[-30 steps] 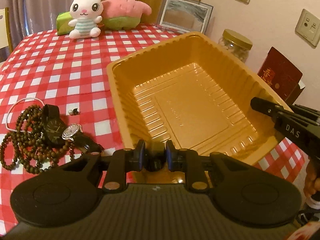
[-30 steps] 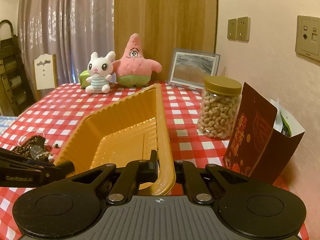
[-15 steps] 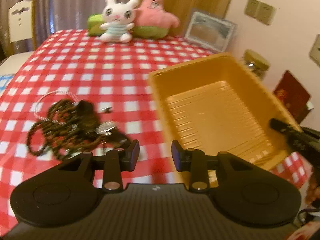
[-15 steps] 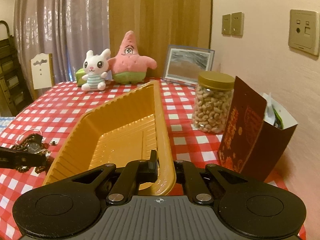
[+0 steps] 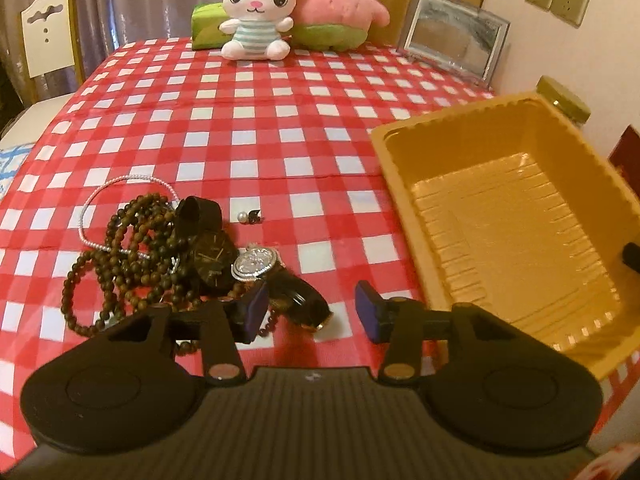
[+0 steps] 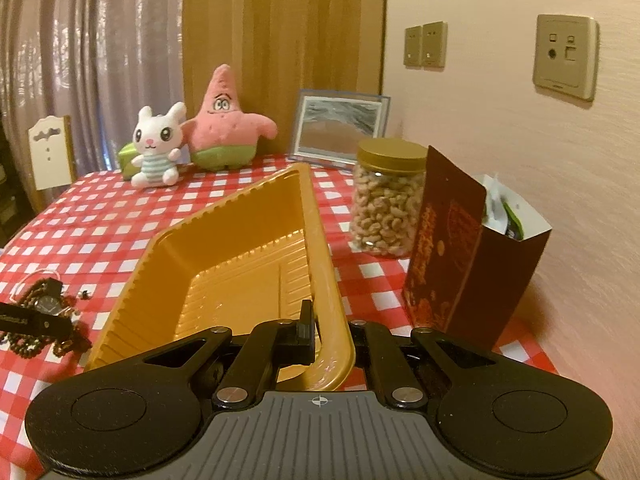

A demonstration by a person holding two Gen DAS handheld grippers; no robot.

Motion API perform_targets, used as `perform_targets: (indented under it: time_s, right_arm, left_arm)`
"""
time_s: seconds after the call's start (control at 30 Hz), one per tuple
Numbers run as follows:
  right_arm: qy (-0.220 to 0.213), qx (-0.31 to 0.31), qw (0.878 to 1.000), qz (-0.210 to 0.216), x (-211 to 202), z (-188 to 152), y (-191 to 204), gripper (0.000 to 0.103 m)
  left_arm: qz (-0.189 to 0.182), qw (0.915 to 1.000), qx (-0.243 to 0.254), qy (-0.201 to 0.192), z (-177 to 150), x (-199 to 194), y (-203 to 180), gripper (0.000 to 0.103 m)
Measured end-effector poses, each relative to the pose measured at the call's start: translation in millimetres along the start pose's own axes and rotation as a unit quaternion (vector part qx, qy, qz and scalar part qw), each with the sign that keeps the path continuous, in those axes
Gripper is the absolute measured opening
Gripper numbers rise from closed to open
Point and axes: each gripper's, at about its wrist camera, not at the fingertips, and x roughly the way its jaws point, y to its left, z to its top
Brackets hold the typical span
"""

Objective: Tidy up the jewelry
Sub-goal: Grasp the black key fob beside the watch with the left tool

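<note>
Your left gripper (image 5: pixel 308 310) hangs with its jaws spread wide and holding nothing, low over the heap of jewelry on the checkered surface (image 5: pixel 256 120). Between the fingers lies the strap of the silver-faced watch (image 5: pixel 256 264); beside it sit the black watch (image 5: pixel 212 256), the brown bead strands (image 5: pixel 128 264), a thin silver chain (image 5: pixel 120 184) and a small pearl earring (image 5: pixel 250 216) a little apart. Your right gripper (image 6: pixel 330 332) has its jaws closed on the near rim of the gold tray (image 6: pixel 240 280), which stands to the right of the heap.
</note>
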Motion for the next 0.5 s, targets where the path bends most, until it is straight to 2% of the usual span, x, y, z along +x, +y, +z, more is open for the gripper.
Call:
perform_targets:
  time_s: [0.17,0.27,0.4,0.5]
  right_arm:
    - [-0.001,0.005,1.0,-0.01,-1,0,2,0.005]
    - [0.0,0.005,1.0,-0.011,-1,1,4,0.005]
    - [0.0,0.001,1.0,-0.01,-1,0,6,0.005]
    - [0.002,0.002,1.0,-0.01,-1,0,7,0.005]
  left_arm:
    - [0.004,0.9999,-0.001,0.013,-2,13,6,0.043]
    - [-0.009,0.9998,-0.005,0.017,-2,14,13,0.04]
    - [-0.023,0.9994,-0.009,0.024,-7,9,25,0.029]
    - [-0.025,0.9993,-0.009,0.026,-12,5,34,0.025]
